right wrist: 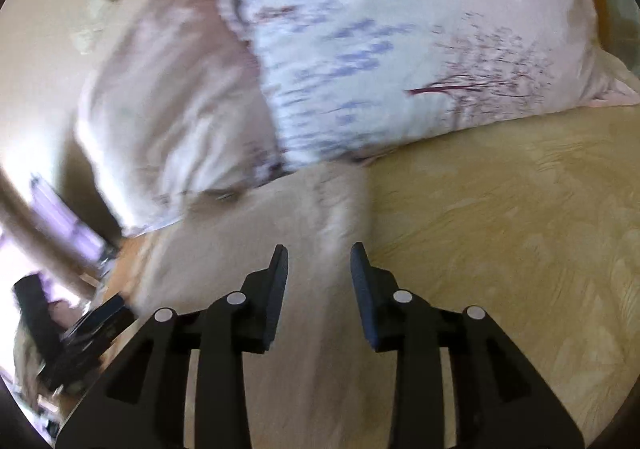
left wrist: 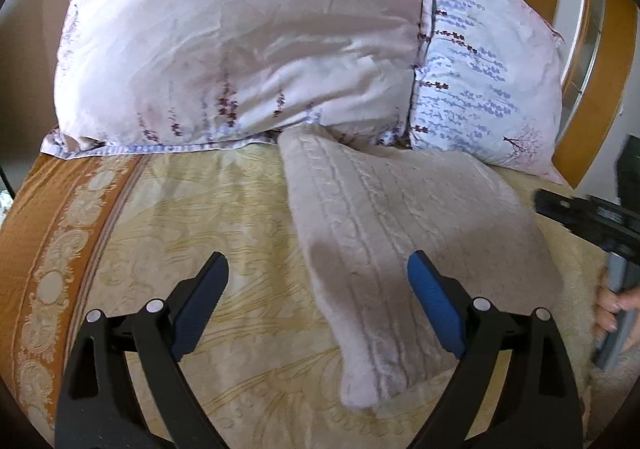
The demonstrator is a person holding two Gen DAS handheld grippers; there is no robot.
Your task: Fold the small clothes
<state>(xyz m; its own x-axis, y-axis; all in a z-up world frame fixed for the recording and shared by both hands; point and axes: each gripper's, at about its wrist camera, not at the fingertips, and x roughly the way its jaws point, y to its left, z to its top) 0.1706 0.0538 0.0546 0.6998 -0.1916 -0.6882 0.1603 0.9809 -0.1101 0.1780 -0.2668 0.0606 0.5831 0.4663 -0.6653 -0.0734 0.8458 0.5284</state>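
A pale grey-pink cable-knit garment (left wrist: 404,217) lies folded flat on the yellow patterned bedspread (left wrist: 208,217), its far end touching the pillows. My left gripper (left wrist: 318,269) is wide open and empty, hovering over the garment's near left edge. The right gripper's body (left wrist: 592,217) shows at the right edge of the left wrist view, held by a hand. In the blurred right wrist view my right gripper (right wrist: 319,261) is partly open and empty above the same garment (right wrist: 256,249), near its right edge.
Two large floral pillows (left wrist: 240,45) lean against the wooden headboard (left wrist: 600,61) behind the garment. The bedspread has an orange patterned border (left wrist: 44,249) at the left. Bare bedspread (right wrist: 500,229) lies right of the garment.
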